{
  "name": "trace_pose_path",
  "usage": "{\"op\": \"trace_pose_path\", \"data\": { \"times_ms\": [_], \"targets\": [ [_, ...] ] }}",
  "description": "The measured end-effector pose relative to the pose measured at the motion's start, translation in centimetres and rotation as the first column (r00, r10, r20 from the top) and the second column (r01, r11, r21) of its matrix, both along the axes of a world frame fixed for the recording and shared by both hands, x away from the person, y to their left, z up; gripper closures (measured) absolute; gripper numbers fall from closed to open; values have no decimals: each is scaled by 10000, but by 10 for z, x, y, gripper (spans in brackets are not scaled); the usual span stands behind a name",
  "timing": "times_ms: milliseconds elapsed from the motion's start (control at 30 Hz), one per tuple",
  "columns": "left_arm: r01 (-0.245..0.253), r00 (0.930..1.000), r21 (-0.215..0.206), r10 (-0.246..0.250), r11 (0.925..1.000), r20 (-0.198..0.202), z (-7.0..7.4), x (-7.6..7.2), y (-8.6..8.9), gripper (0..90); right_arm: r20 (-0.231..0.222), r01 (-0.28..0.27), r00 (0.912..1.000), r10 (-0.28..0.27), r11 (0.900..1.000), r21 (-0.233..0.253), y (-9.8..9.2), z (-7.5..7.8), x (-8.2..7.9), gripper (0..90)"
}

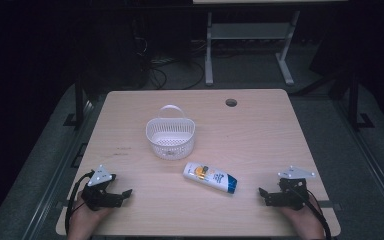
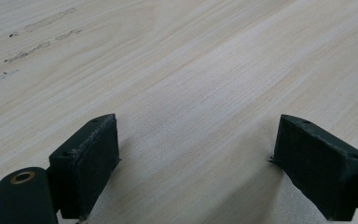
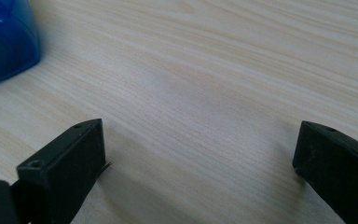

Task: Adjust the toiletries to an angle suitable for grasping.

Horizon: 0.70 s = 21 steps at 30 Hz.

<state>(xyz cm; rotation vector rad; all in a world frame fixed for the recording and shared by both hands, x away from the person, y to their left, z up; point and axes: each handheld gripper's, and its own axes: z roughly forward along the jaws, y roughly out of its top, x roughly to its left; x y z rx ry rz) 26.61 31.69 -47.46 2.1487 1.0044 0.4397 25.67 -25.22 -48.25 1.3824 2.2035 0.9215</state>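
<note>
Grippers sit at the near corners of the wooden table (image 1: 260,125), one in each of the person's hands. Left gripper (image 1: 121,194) rests at the near left with its jaws spread wide over bare wood, nothing between them. Right gripper (image 1: 265,193) rests at the near right, jaws likewise spread and empty. Between the two, nearer the right one, a white bottle (image 1: 210,177) with a blue cap (image 1: 231,183) lies on its side, cap end pointing toward the right gripper but apart from it. Just behind the bottle stands a white basket (image 1: 170,136), upright, handle at its far side
</note>
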Motion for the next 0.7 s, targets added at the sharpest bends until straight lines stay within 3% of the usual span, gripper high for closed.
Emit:
{"op": "trace_pose_path", "data": {
  "times_ms": [167, 433, 633, 700],
  "targets": [
    [8, 10000, 5, -8, 10000, 2, 0, 0, 0, 130, -2, 208, 9998, -208, 9998, 28, 2, 0, 0, 16],
    [-19, 10000, -4, 19, 10000, 2, 0, 0, 0, 131, -117, 67, 9999, -67, 10000, -43, 3, 1, 4, 30],
    [-26, 10000, 4, 26, 10000, 11, 0, 0, 0, 132, -214, -255, 9995, 253, 9996, -91, 4, 6, 4, 147],
    [-29, 10000, 4, 29, 10000, 12, 0, 0, 0, 133, -240, -340, 9991, 338, 9994, -56, 4, 8, 4, 224]
  ]
}}
